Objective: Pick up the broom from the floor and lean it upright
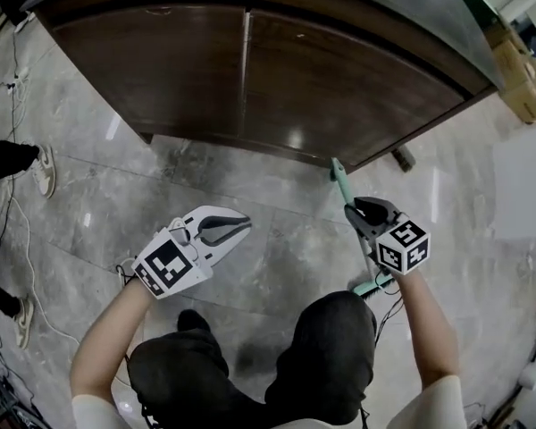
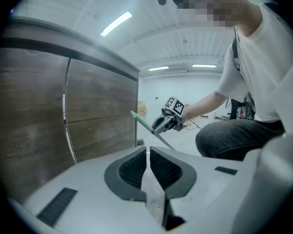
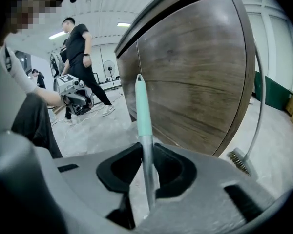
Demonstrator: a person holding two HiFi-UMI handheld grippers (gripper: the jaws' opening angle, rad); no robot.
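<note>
Bright ceiling striplights, floor glare, fisheye-warped edges

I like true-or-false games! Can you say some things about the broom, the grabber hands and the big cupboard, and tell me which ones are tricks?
1. The right hand-held gripper is clamped on the broom handle. True.
2. The left hand-held gripper grips the broom handle too. False: it is shut on nothing, off to the side.
3. The end of the broom handle is mint green. True.
4. The cabinet is white. False: it is dark brown wood.
5. The floor is carpet. False: it is shiny grey stone tile.
</note>
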